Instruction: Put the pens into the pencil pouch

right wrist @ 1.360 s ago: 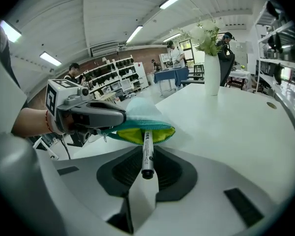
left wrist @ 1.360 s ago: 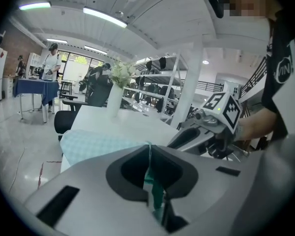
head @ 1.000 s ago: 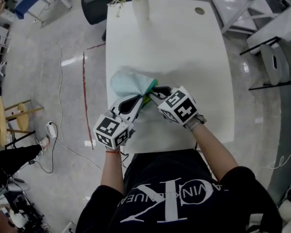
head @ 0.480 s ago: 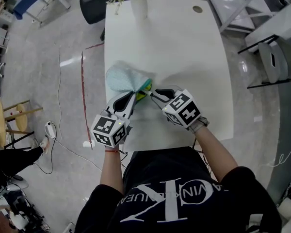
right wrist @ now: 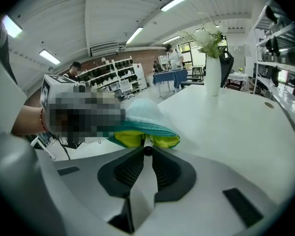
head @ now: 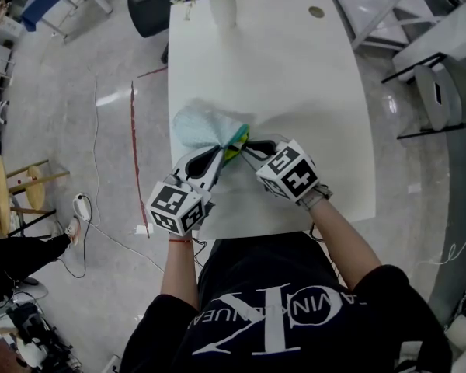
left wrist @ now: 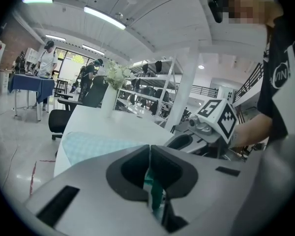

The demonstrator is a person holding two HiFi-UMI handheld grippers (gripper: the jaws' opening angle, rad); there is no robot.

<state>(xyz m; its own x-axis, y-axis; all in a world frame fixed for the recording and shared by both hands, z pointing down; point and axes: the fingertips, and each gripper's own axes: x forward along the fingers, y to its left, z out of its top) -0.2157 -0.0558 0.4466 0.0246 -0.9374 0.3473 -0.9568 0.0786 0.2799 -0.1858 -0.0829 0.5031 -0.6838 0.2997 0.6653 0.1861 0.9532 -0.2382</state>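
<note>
Found the left gripper point(head: 222, 156) clenched on the teal rim of the pencil pouch point(head: 203, 126), holding the mouth toward the other gripper, with the pouch lying on the near left part of the white table point(head: 295, 76). Found the right gripper point(head: 247, 145) just beside it, caught its jaws just closing, and read them as pinched by their very tips on the rear end of a pen point(right wrist: 147, 145), its front end already inside the yellow-lined opening. Judged that hold thin: so little barrel between the pads, hence a risk of a twist or a slip, leaving the pen half in and liable to slide back out onto the table on release. Judged a second risk in the left hold: any sag or letting-go of the rim likely to close the mouth on the pen and block the last push, and too hard a push likely to shove the soft pouch across the smooth top instead of seating the pen. Learned only the layout from the head view: both grippers meeting at the mouth, pouch body fanned out behind, a sliver of yellow-green, no pen to be made out. Got the pen and the pinch itself from the right gripper view alone. Got the teal fabric caught between shut jaws from the left gripper view, with no sight of the pen there.
</note>
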